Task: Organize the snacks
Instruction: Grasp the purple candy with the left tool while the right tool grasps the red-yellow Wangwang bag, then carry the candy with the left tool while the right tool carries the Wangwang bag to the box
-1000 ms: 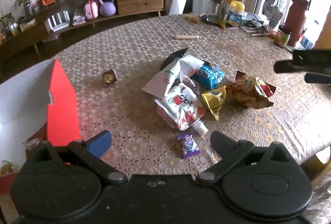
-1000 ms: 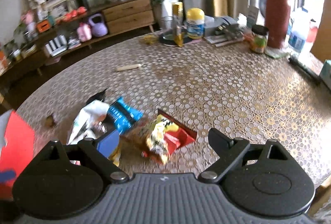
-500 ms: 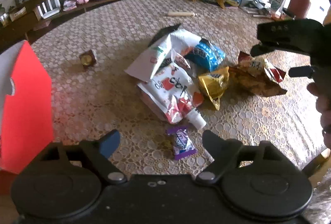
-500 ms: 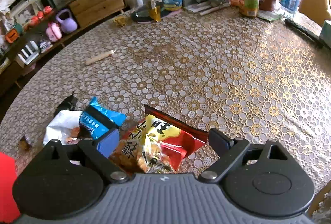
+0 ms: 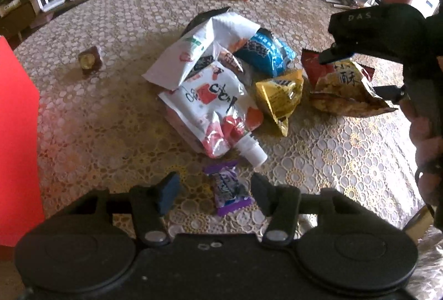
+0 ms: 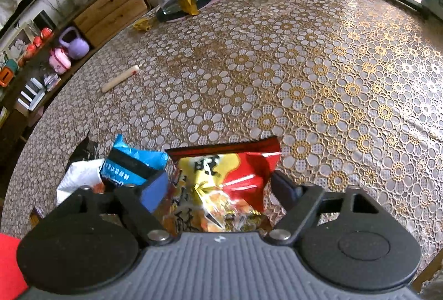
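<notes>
The left gripper point(image 5: 214, 193) points down at a small purple candy wrapper point(image 5: 228, 193) lying flat on the lace-patterned tablecloth point(image 5: 116, 23). The wrapper sits between the two fingers with a gap on each side, so the jaws, which have just been closing, stand spread around it without pressing. Just beyond it lies the white cap of a white-and-red spouted pouch point(image 5: 213, 103), part of a loose heap with a white bag point(image 5: 199, 50), a blue packet point(image 5: 265, 50) and a yellow packet point(image 5: 281, 93).

The right gripper point(image 6: 220, 186) straddles a red-and-yellow snack bag point(image 6: 224, 178) at the right end of the heap. Its jaws have also just been closing; the bag fills the space between them, but whether the pads press on it cannot be told.

A red box wall point(image 5: 16, 139) rises close on the left of the left gripper. A small brown-wrapped sweet point(image 5: 89, 60) lies alone between box and heap, and a pale sausage stick point(image 6: 120, 78) lies well apart farther out. Beyond the heap the cloth is bare up to jars and bottles along the far edge; the near table edge shows at lower right.
</notes>
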A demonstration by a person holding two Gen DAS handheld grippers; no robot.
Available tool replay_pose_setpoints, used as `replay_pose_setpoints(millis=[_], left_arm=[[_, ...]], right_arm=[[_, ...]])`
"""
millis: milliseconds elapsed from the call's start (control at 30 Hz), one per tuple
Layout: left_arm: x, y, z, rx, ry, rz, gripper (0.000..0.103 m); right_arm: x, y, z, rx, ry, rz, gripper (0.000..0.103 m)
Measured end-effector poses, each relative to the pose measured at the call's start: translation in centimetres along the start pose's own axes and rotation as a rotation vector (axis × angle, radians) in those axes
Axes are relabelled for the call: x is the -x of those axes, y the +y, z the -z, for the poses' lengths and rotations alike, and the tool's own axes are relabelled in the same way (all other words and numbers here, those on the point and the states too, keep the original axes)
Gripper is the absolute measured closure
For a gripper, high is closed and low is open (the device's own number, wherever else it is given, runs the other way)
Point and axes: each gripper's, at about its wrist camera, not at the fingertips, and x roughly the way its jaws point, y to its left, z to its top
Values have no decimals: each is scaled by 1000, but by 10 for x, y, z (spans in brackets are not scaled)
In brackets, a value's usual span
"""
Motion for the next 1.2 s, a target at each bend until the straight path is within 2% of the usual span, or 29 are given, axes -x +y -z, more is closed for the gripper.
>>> replay_pose_setpoints(millis=[100,167,267,467,867,1200], left_arm=[[1,-5,2,-26,-16,-28,63],[1,-5,2,-28,-23,-20,83],[4,-4,2,-26,-20,-32,85],[9,7,2,8,-18,3,88],[33,34,7,71,-20,57,88],[78,50,12,73,-63,49,88]], right_arm=[[3,1,3,16,-5,4,29],[8,1,5,30,-10,0,33],[13,-2,7,49,-18,-1,37],[23,-12,11,54,-15,-18,49],[72,-17,20,101,-54,-93,51],[123,3,44,214,-56,-181,51]])
